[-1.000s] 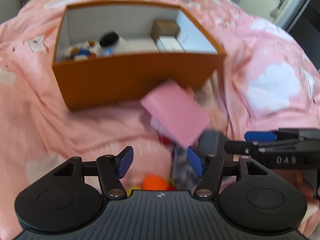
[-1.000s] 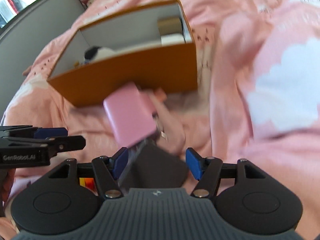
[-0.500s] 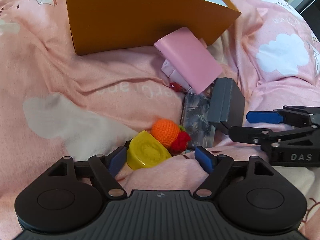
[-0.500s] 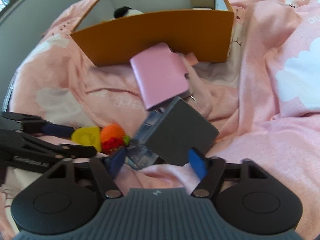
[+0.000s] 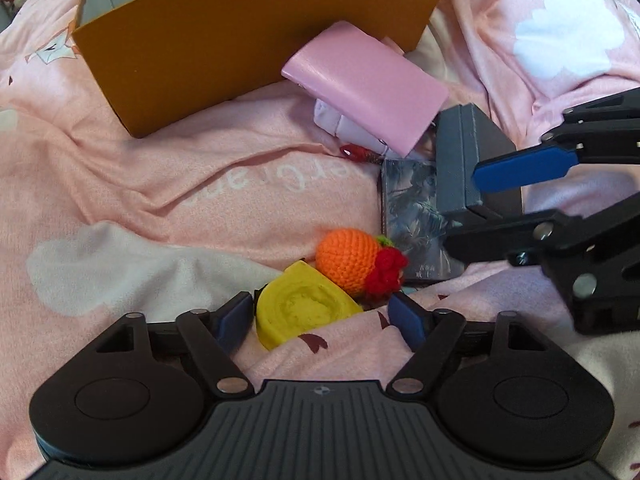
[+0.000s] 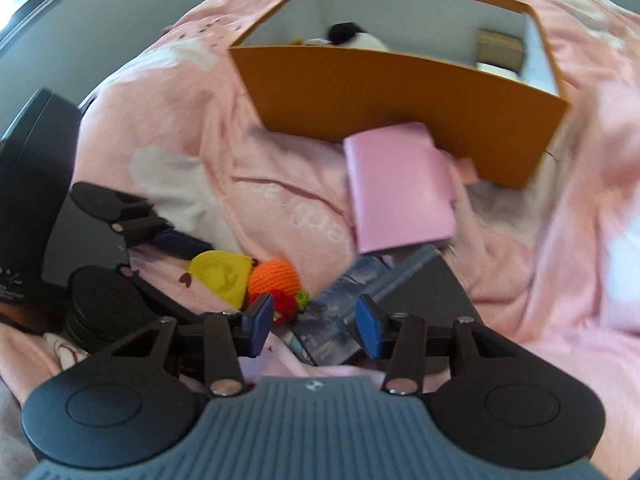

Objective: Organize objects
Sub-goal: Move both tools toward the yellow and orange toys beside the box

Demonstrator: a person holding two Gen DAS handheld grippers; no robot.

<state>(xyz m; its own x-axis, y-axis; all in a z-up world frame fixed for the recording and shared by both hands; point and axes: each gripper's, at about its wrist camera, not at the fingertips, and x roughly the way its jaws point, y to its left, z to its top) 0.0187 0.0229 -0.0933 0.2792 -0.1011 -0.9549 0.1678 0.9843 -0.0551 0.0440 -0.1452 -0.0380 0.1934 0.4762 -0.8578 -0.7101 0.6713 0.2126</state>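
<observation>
We see a matt cardboard box (image 5: 224, 60), a smooth pink leather-like wallet (image 5: 368, 88), a crocheted yarn orange (image 5: 347, 259) and soft cloth bedding (image 5: 160, 184).

Both cameras ride just behind their own claw and look steeply down onto the pink bed (image 5: 168, 184), close to the bedding. The left wrist view faces the near wall of the orange box (image 5: 224, 60) from low down, with the right claw (image 5: 516, 200) entering from its right edge. The right wrist view sits a little higher, seeing into the box, with the left claw (image 6: 176, 256) at its left. Both share the yellow toy (image 5: 300, 312), the orange crochet ball (image 6: 276, 280) and the pink wallet (image 6: 396, 188)
</observation>
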